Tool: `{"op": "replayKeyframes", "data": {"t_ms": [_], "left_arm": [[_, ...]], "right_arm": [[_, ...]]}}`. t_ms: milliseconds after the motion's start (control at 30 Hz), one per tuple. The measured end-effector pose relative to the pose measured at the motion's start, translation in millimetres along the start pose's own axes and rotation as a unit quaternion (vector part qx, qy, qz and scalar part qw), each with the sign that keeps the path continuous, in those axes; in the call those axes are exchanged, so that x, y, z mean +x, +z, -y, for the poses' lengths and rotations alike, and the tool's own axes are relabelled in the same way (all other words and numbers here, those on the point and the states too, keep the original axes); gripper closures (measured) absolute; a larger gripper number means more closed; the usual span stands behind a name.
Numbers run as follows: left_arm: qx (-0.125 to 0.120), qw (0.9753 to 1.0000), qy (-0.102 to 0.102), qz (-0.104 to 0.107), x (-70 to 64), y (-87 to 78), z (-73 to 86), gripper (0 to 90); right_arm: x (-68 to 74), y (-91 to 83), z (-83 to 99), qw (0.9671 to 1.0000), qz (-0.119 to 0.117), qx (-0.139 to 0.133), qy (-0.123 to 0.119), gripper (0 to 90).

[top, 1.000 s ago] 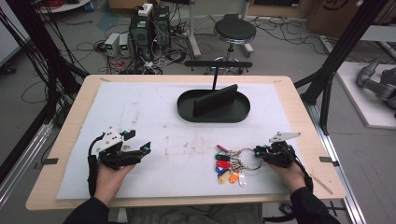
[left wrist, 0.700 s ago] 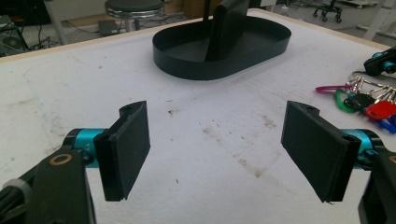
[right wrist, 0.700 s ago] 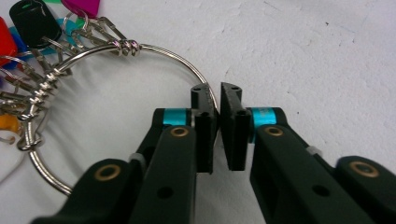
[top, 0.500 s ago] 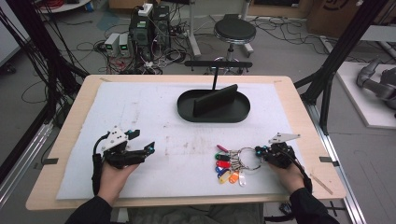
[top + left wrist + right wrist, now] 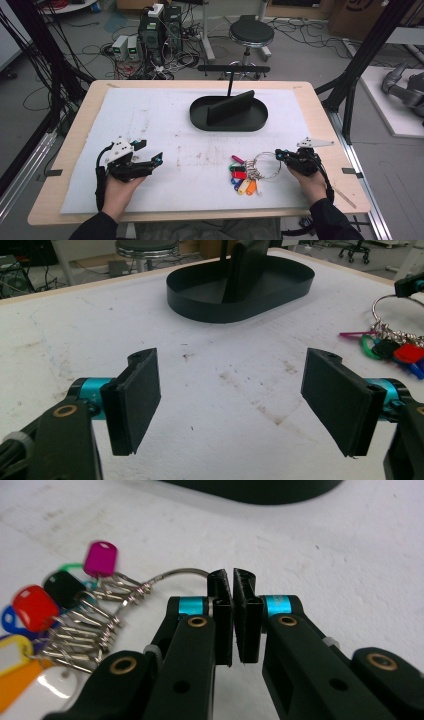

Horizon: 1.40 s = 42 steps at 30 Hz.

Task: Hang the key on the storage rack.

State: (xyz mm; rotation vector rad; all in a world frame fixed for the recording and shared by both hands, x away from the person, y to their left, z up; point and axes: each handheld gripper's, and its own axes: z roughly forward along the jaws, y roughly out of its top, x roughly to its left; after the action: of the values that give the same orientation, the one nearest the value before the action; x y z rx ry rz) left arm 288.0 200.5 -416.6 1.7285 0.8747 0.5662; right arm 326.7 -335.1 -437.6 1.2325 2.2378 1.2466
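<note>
The key ring (image 5: 182, 573) is pinched by the closed right tool (image 5: 233, 582) at lower right; the left tool (image 5: 232, 400) is held wide open

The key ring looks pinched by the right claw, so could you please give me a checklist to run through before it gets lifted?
1. Right claw shut on the key ring: ok, jaws nearly together over the wire.
2. Depth of grip: cannot tell, the wire is hidden between the jaws.
3. Key tags lying free on the mat: ok.
4. Left claw open, holding nothing: ok.
5. Black tray apart from the keys: ok.
</note>
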Motion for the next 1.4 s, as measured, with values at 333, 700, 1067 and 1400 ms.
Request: {"op": "replayKeyframes", "data": {"t_ms": [333, 700, 1067, 1400], "left_arm": [[0.0, 1.0, 0.0, -0.006, 1.5, -3.4, 1.4, 23.7], [-0.002, 1.0, 0.001, -0.002, 0.4, -1.5, 0.9, 23.7], [-0.001, 1.0, 0.003, 0.007, -0.8, 0.7, 0.5, 23.7], [-0.007, 0.9995, 0.006, 0.03, -4.0, 2.5, -1.7, 24.1]], "right_arm": [[18.1, -5.5, -10.2, 0.9967, -0.054, -0.058, -0.017, 87.9], [31.2, -3.7, -13.5, 0.9925, -0.105, -0.06, -0.018, 86.9], [31.3, -3.2, -15.3, 0.9916, -0.119, -0.046, -0.02, 87.6], [45.3, -4.8, -31.2, 0.9864, -0.145, -0.054, -0.056, 87.9]]}}
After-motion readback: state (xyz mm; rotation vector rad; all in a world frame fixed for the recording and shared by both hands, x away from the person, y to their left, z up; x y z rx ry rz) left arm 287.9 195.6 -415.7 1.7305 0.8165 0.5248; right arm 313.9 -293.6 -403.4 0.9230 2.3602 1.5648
